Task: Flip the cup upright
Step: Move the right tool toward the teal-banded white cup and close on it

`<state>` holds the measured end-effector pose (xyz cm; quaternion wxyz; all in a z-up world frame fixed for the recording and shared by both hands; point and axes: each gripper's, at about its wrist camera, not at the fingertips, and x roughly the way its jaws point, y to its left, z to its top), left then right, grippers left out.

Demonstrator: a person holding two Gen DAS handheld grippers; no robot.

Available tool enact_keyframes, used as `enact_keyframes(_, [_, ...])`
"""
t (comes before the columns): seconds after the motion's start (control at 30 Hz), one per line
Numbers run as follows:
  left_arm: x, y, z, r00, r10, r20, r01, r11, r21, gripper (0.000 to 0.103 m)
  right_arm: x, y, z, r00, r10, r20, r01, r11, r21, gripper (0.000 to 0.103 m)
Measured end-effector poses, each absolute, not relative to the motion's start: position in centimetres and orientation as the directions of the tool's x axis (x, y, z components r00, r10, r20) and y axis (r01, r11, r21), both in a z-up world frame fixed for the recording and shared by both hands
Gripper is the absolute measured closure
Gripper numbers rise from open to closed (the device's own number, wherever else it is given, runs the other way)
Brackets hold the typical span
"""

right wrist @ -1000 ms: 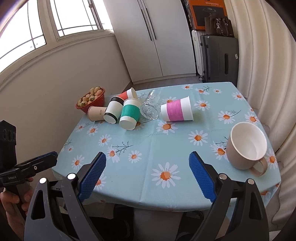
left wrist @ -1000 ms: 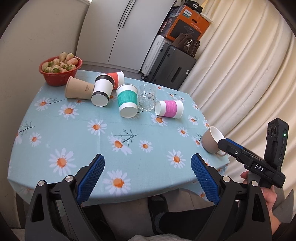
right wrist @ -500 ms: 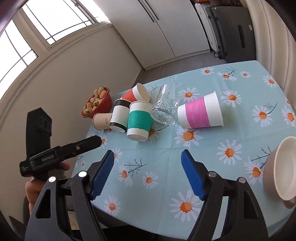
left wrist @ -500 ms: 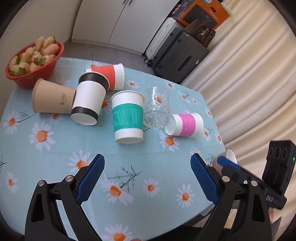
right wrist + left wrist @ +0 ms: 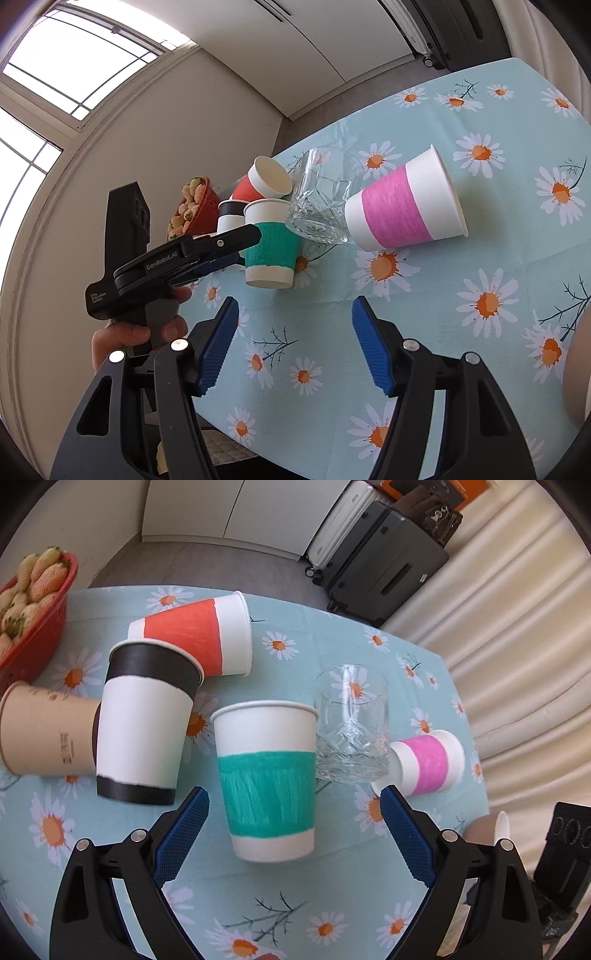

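Observation:
Several cups lie tipped on the daisy tablecloth (image 5: pixel 332 904). A green-banded paper cup (image 5: pixel 267 779) lies directly ahead of my open left gripper (image 5: pixel 293 830), between its blue fingertips but not touched; it also shows in the right wrist view (image 5: pixel 271 247). Beside it lie a clear glass (image 5: pixel 352 723), a pink-banded cup (image 5: pixel 428 762), a black-and-white cup (image 5: pixel 144 723), an orange-banded cup (image 5: pixel 199 642) and a tan cup (image 5: pixel 40 734). My right gripper (image 5: pixel 295 343) is open and empty, short of the pink-banded cup (image 5: pixel 402 206) and glass (image 5: pixel 319 199).
A red bowl of strawberries (image 5: pixel 29 605) stands at the table's far left. A beige mug (image 5: pixel 480 830) sits at the right edge, mostly hidden. Suitcases (image 5: pixel 384 557) and a curtain (image 5: pixel 517 627) stand beyond the table. The left gripper's body (image 5: pixel 173 258) shows in the right wrist view.
Both grippers have moved forward over the table toward the cups. The left gripper now frames the green-banded cup closely. Both stay open; no cup has moved.

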<state>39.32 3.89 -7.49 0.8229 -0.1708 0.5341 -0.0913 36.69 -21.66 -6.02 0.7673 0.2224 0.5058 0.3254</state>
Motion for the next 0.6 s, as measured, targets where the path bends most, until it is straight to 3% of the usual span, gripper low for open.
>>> enact_keyframes(0.27, [40.6,3.4,-8.7,0.369,-0.233,-0.9,-0.022,0.966,-0.259,0.021,36.7,-21.6,-6.0,0.276,0.724,-0.632,-0.291,0.69,0.663,0.038])
enact_keyframes(0.47, [41.1,3.4,-9.7,0.342,-0.219,-0.914,-0.037,0.969,-0.246,0.027,36.6,-21.2,-6.1,0.265,0.729,-0.632,-0.304,0.685,0.662,0.038])
enact_keyframes(0.6, [41.1,3.5,-10.1,0.335,-0.224,-0.915,-0.043,0.967,-0.252,0.04,36.7,-21.2,-6.1,0.264,0.73,-0.63,-0.303,0.684,0.664,0.038])
